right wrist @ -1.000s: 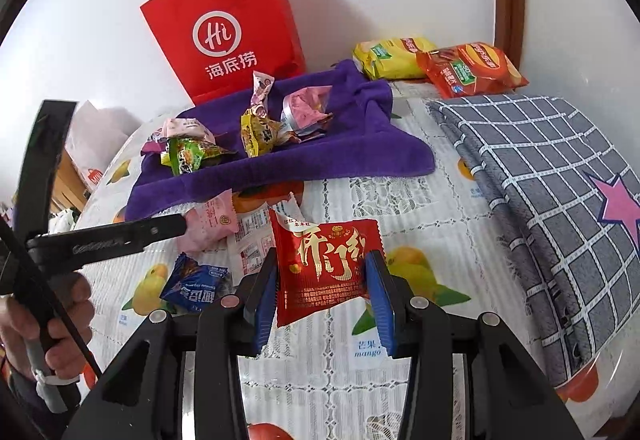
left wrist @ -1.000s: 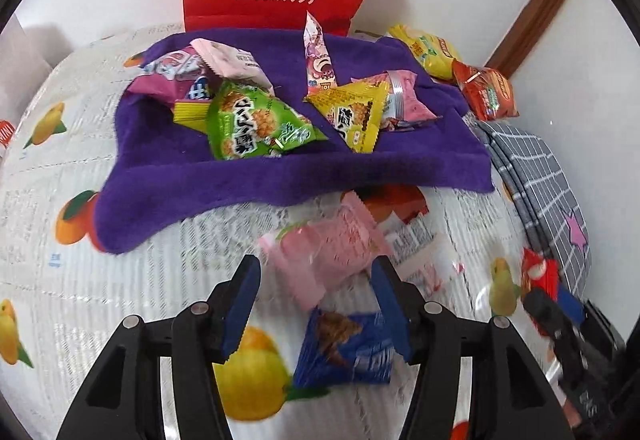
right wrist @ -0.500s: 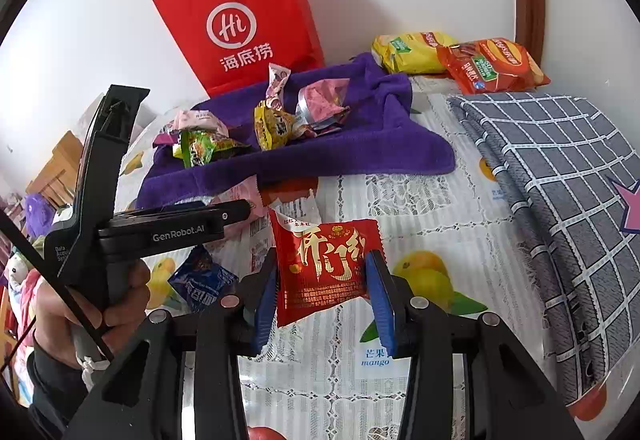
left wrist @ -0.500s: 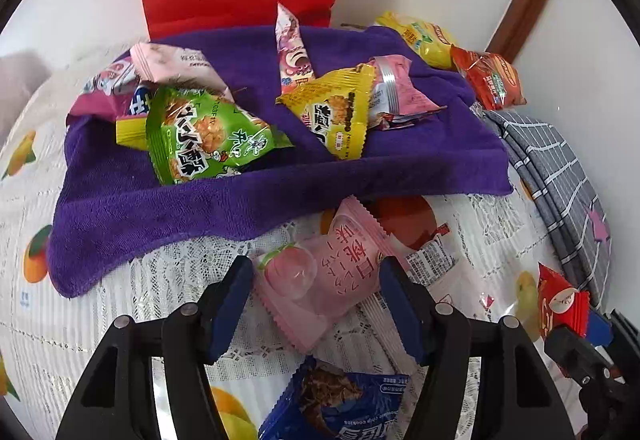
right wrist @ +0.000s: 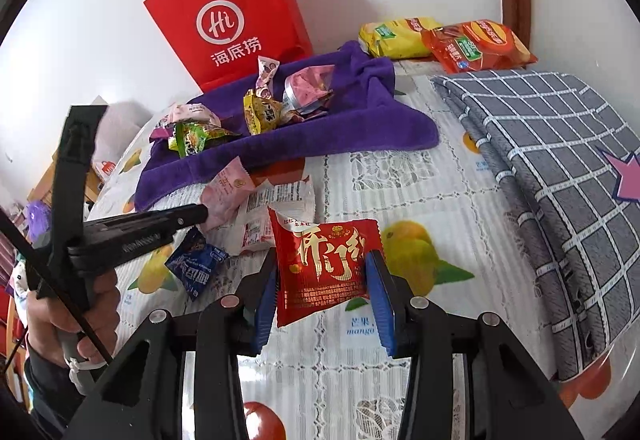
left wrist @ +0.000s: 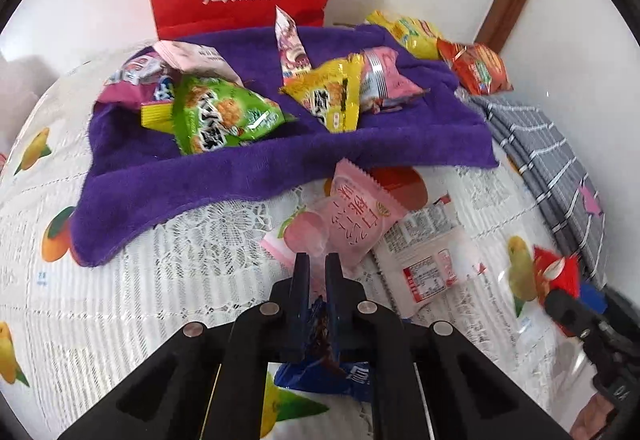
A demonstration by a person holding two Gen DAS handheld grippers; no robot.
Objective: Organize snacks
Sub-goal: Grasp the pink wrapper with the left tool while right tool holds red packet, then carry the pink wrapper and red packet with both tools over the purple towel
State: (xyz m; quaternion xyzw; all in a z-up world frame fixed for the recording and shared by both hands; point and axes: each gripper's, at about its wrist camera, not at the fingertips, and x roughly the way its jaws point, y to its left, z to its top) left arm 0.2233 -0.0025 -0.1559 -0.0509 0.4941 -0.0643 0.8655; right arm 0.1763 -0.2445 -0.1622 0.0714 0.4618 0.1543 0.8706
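My left gripper [left wrist: 317,262] is shut on the near edge of a pink snack packet [left wrist: 348,218], just in front of the purple towel [left wrist: 240,168]. The same packet shows in the right wrist view [right wrist: 226,192], pinched by the left gripper [right wrist: 202,214]. My right gripper [right wrist: 326,280] is shut on a red snack packet [right wrist: 326,266] and holds it above the table. Green [left wrist: 220,116], yellow [left wrist: 332,96] and pink [left wrist: 384,80] packets lie on the towel. A blue packet [right wrist: 196,266] and a white packet [left wrist: 428,260] lie on the tablecloth.
A red paper bag [right wrist: 232,24] stands behind the towel against the wall. A yellow bag [right wrist: 396,36] and an orange bag [right wrist: 476,44] lie at the back right. A folded grey checked cloth [right wrist: 560,160] covers the right side. The fruit-print tablecloth [right wrist: 400,176] covers the table.
My left gripper moved forward around the pink packet and closed on its near edge. My right gripper kept hold of the red packet with little movement.
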